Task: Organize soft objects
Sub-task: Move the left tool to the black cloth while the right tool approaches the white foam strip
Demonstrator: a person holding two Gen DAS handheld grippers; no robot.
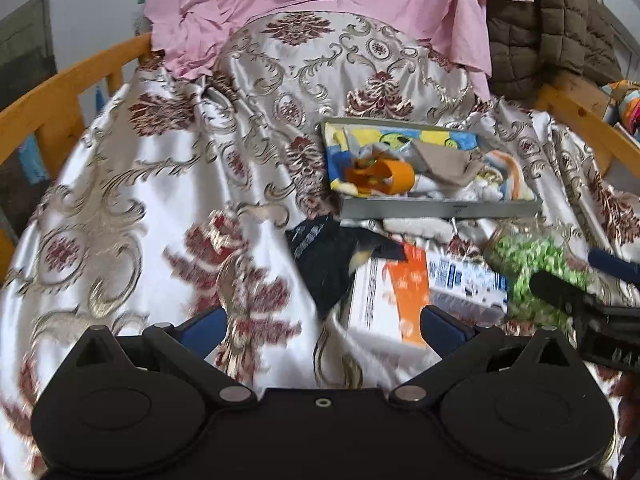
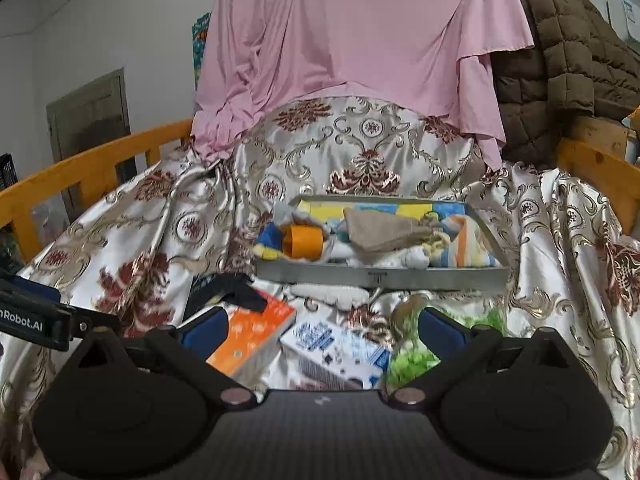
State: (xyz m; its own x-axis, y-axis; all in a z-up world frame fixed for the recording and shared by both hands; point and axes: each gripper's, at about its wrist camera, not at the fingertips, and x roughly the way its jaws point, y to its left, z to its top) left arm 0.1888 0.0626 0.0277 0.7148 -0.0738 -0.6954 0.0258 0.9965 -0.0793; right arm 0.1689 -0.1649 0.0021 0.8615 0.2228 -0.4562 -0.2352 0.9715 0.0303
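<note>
Grippers first: we log the left gripper (image 1: 322, 322) with fingers spread apart and empty, above the patterned satin cloth (image 1: 132, 184); the right gripper (image 2: 322, 326) likewise spread and empty, above a white-and-blue carton (image 2: 336, 354). Grey tray (image 2: 380, 276) on the cloth, holding a tan pouch (image 2: 380, 232), an orange roll (image 2: 304, 242) and colourful fabrics. Dark sock (image 1: 328, 256) just in front of the tray, draped over an orange-and-white box (image 1: 394, 300). Green leafy item (image 1: 532, 264) beside the carton. Pink sheet (image 2: 352, 40) and brown quilted jacket (image 2: 560, 60) behind.
</note>
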